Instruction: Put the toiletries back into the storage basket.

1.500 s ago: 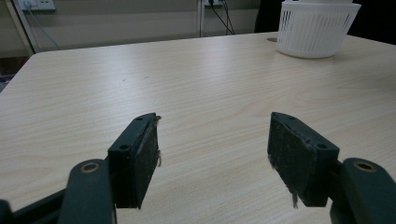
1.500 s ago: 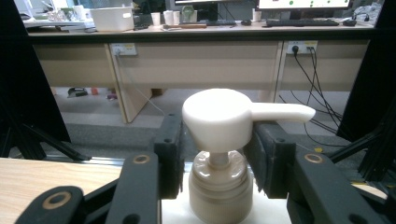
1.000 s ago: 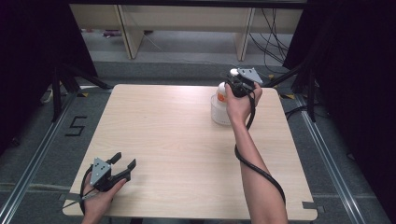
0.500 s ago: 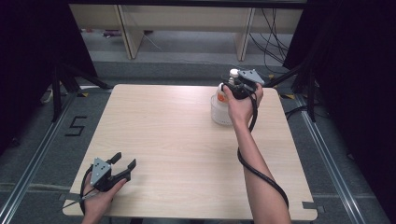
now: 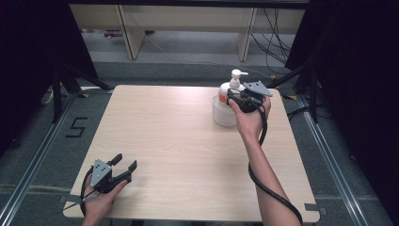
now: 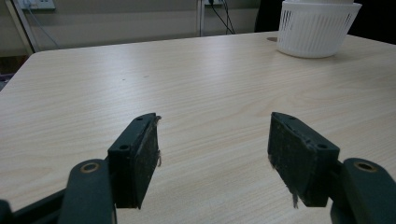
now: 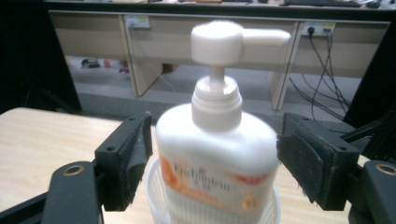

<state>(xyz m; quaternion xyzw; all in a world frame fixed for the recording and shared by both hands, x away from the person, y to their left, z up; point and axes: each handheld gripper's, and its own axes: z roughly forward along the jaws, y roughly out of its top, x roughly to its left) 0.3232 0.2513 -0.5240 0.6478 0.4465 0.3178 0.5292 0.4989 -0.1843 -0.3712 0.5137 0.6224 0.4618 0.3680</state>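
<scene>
- Pale wooden table [image 5: 179,141]: white slotted plastic basket [image 5: 223,113] at far right, hiding the base of the white pump bottle [image 7: 215,154].
- Right gripper [image 7: 212,163]: jaws wide apart beside the bottle, gripping nothing.
- Left gripper [image 6: 212,158]: near left, open, empty.

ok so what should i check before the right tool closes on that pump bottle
1. Right tool open, jaws either side of the white pump bottle with orange label: ok.
2. Pads touching the bottle: not ok, gaps on both sides.
3. Bottle upright in the white slotted plastic basket: ok.
4. Pump head clear of the jaws: ok.
5. Basket will stay put when the bottle lifts: cannot tell.
6. Left tool open, far off at the near corner of the pale wooden table: ok.
</scene>
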